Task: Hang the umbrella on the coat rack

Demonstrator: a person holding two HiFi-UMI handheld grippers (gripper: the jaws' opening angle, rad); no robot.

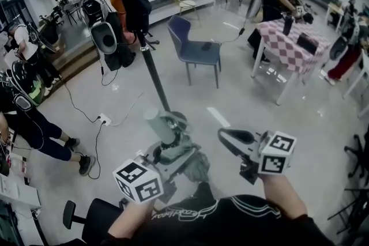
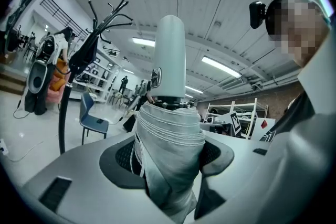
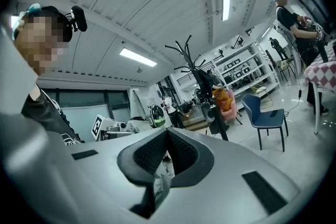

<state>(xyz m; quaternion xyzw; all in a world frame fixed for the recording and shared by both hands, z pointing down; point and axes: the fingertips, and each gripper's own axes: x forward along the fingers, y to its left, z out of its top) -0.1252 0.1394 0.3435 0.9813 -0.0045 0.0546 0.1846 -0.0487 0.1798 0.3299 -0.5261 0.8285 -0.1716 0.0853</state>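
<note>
A folded grey umbrella (image 1: 180, 152) with a pale green handle (image 1: 158, 124) stands upright in my left gripper (image 1: 173, 148), which is shut on its fabric. In the left gripper view the umbrella (image 2: 170, 134) fills the gap between the jaws of the left gripper (image 2: 168, 162), and its handle (image 2: 169, 55) rises above them. The black coat rack (image 1: 153, 72) stands just beyond it, loaded with bags; its bare hooks (image 2: 110, 13) show at the top. My right gripper (image 1: 228, 136) is to the right, apart from the umbrella. The right gripper (image 3: 167, 152) has its pads together, a small grey scrap low in the slit.
A speaker-like bag (image 1: 104, 37) and dark bags hang on the rack. Behind it stands a blue chair (image 1: 196, 49); to the right a checked table (image 1: 294, 43) with a person. Cables and a power strip (image 1: 104, 119) lie on the floor at left, near a seated person.
</note>
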